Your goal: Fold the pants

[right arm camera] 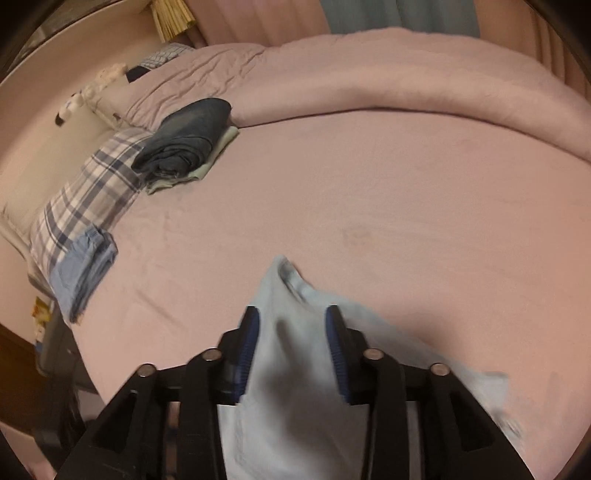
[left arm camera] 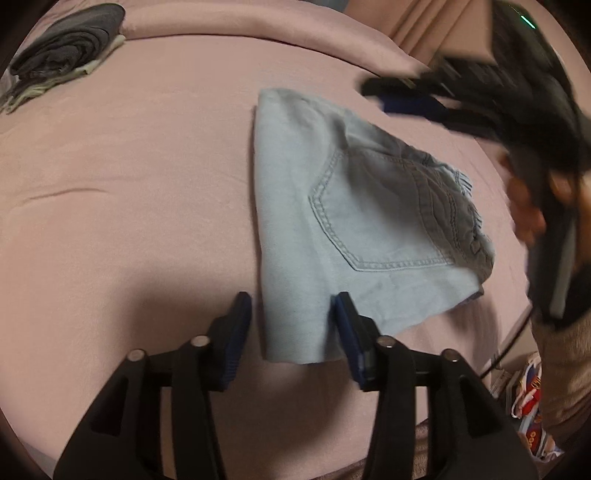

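The pants [left arm camera: 354,221], light blue denim, are seen lying folded into a compact bundle on the pink bedsheet [left arm camera: 129,203], with a stitched back pocket [left arm camera: 384,210] facing up and the waistband bunched along the right edge. In the left wrist view the left gripper [left arm camera: 293,321] is held just above the near corner of the bundle, its blue-padded fingers spread wide with the corner of the denim between them but not pinched. The right gripper [left arm camera: 406,98] is shown blurred over the far right side of the pants, gripped by a hand [left arm camera: 528,206]; from this view its opening cannot be judged. In the right wrist view the right gripper [right arm camera: 291,332] is seen with its fingers apart, pale denim [right arm camera: 295,369] lying beneath and between them (whether the fabric is touched cannot be told).

Nothing is seen lying on the sheet directly beside the pants. A stack of folded clothes [right arm camera: 184,140], dark grey on top of something pale, is placed well apart at the far left, beside a plaid pillow [right arm camera: 88,199]. A folded blue garment [right arm camera: 83,273] rests on the near end of that pillow. A rolled pink duvet [right arm camera: 406,81] is laid along the far edge of the bed, and curtains [right arm camera: 399,14] hang behind it.
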`<move>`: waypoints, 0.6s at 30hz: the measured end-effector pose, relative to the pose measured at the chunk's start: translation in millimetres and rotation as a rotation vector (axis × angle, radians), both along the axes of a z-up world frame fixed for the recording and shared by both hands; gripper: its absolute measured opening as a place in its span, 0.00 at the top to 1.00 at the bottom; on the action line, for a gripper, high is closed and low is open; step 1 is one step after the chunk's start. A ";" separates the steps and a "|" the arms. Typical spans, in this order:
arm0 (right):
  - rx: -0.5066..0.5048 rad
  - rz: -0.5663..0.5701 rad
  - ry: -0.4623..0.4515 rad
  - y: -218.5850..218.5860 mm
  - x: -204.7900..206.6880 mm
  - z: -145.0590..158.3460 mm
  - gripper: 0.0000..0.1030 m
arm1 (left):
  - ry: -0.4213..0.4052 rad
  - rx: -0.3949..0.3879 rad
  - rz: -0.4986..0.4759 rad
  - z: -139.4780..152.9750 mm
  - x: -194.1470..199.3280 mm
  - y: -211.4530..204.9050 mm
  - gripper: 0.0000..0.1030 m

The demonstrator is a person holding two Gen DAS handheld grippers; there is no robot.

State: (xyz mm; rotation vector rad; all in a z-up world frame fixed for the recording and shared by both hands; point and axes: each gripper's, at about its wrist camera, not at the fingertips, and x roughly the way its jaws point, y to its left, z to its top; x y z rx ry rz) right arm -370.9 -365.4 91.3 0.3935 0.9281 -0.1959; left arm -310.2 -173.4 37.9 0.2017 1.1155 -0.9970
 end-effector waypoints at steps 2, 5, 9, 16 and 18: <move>-0.016 0.001 0.005 5.6 -16.3 -0.4 0.58 | -0.032 -0.006 0.007 7.9 -0.9 -1.5 0.50; -0.017 -0.005 0.017 11.3 -34.1 -4.7 0.57 | -0.081 -0.011 0.020 19.2 2.4 -7.3 0.47; -0.043 0.009 0.003 23.5 -53.8 -5.7 0.57 | -0.131 -0.041 0.025 28.2 13.3 -13.4 0.47; -0.154 0.096 0.007 55.8 -67.2 -8.1 0.57 | -0.222 -0.029 0.018 26.6 31.7 -44.3 0.52; -0.183 0.094 0.022 56.3 -67.9 -11.4 0.57 | -0.250 -0.020 -0.004 28.2 34.3 -51.1 0.58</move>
